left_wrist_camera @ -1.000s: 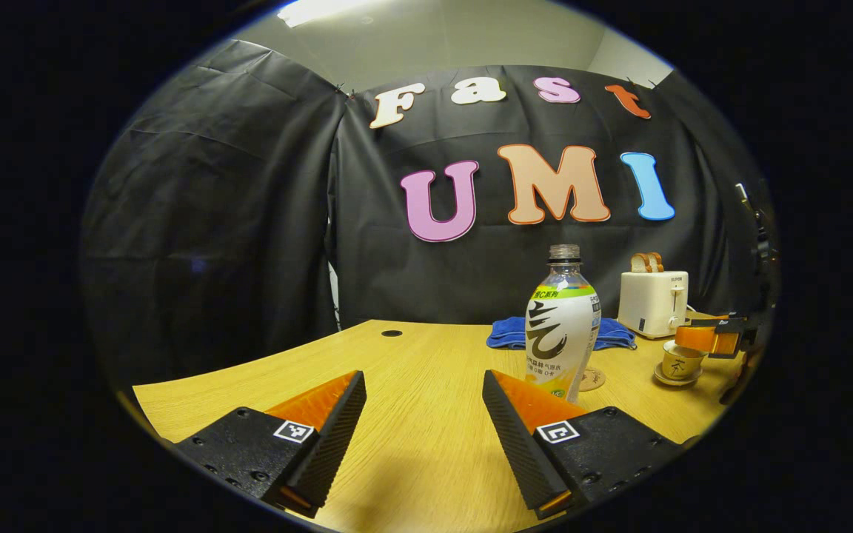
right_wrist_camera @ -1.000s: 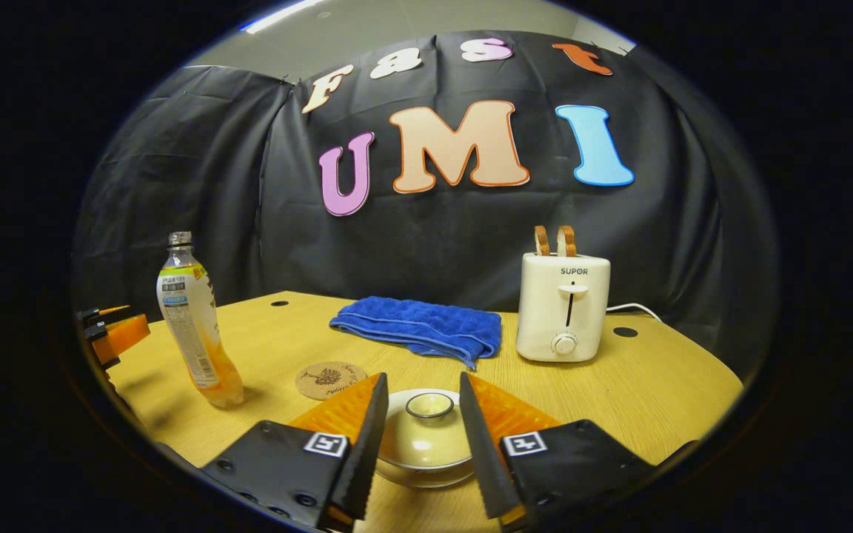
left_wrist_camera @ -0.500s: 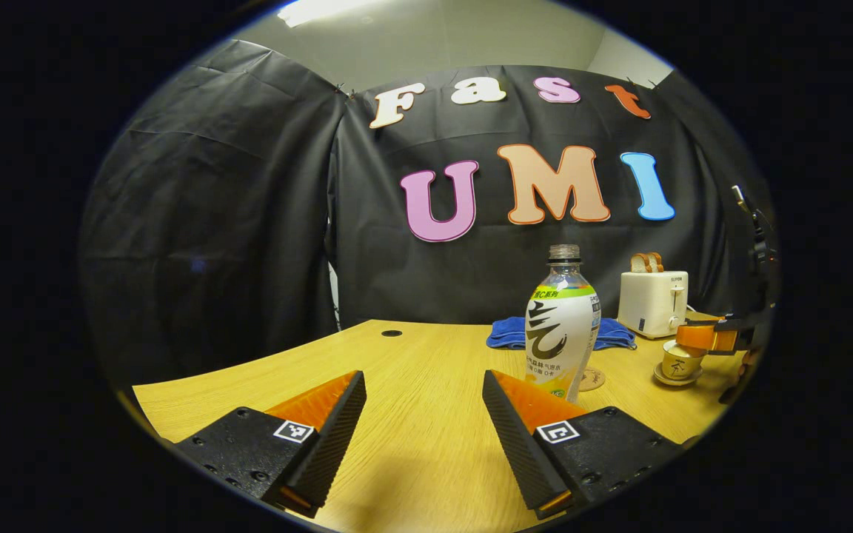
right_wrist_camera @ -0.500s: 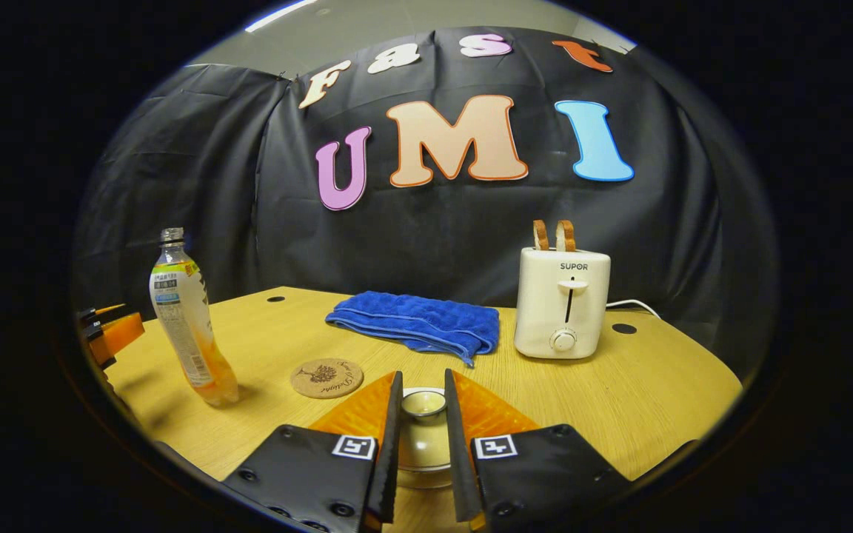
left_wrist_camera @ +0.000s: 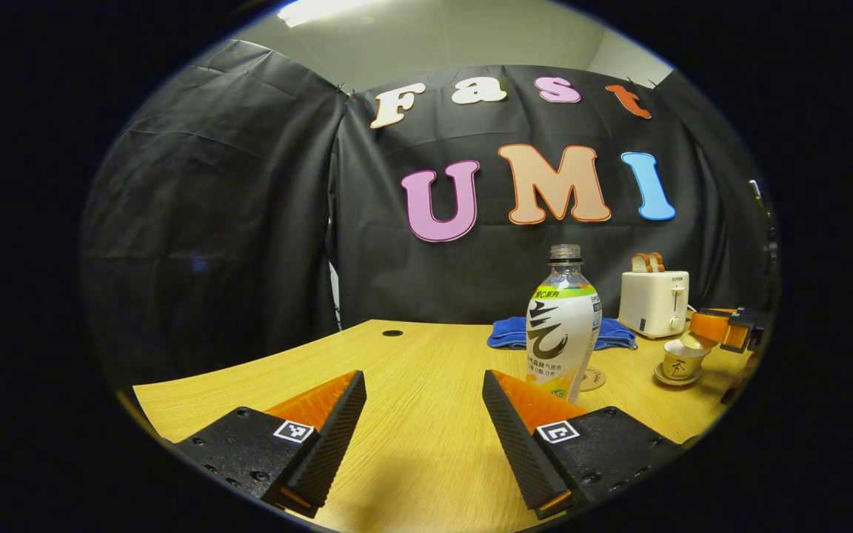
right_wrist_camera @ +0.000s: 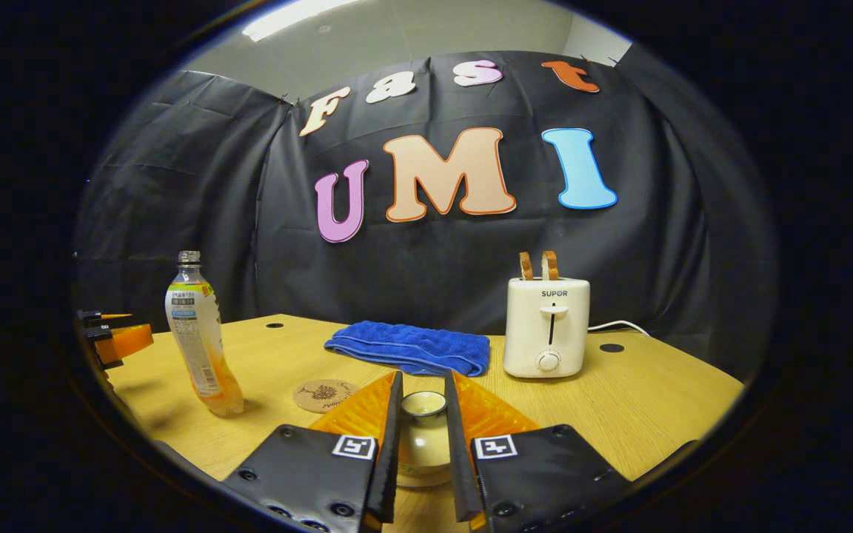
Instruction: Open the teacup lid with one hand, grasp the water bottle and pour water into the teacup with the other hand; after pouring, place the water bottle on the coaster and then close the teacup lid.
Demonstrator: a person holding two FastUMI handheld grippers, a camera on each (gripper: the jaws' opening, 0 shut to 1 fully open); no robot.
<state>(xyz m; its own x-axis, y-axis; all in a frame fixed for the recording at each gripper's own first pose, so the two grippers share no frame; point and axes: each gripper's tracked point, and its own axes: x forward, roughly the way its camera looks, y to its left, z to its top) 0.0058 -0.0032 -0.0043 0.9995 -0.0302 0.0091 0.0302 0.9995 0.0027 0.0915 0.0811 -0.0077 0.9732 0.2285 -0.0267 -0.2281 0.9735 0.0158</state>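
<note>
Pinching the teacup lid [right_wrist_camera: 422,437] by its round knob, the right tongs [right_wrist_camera: 422,444] are pressing both fingers against the knob's sides, with the lid sitting between them, knob up. In the left gripper view the lid [left_wrist_camera: 693,341] is hanging just above the open teacup [left_wrist_camera: 682,360], held by the right tongs [left_wrist_camera: 715,326], and the cup is standing upright on its saucer at the bench's [left_wrist_camera: 426,385] right edge. The left tongs [left_wrist_camera: 423,414] are spread wide, gripping nothing, low over the bench. The water bottle [left_wrist_camera: 563,326] is standing upright beyond the left tongs' right finger and apart from it, its long axis vertical and its uncapped neck pointing up. The coaster [left_wrist_camera: 591,379] is lying flat just behind the bottle, between the bottle and the teacup.
</note>
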